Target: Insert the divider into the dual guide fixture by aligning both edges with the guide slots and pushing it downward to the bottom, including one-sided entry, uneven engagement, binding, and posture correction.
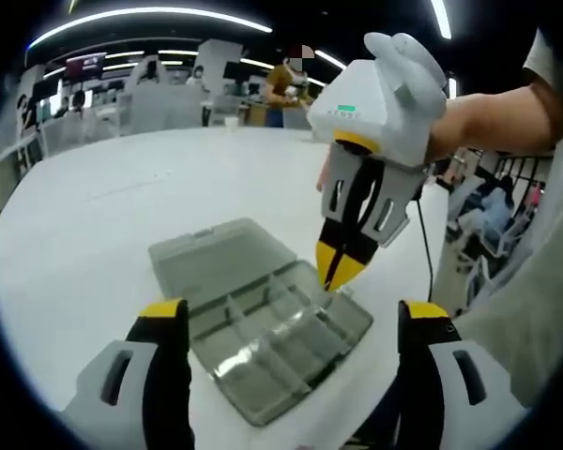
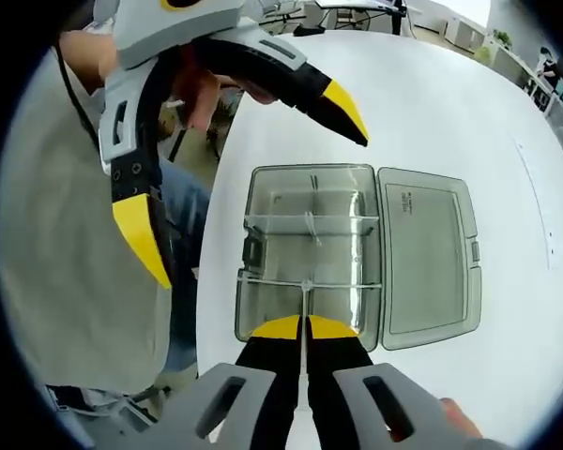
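1. White table is seen in the left gripper view; left gripper, wide open and empty, straddles the box.
2. Right gripper view: right gripper, nearly closed, pinches the thin divider over the box's near compartment; both edges should be levelled before pressing.

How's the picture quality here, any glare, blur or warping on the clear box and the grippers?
Left gripper view: fisheye bends the white table edge and ceiling lights; the clear organizer box is sharp enough, and the left gripper in the near foreground looks soft. Right gripper view: even overhead light, mild sheen on the open lid, and the right gripper is crisp, closed on a thin clear divider.
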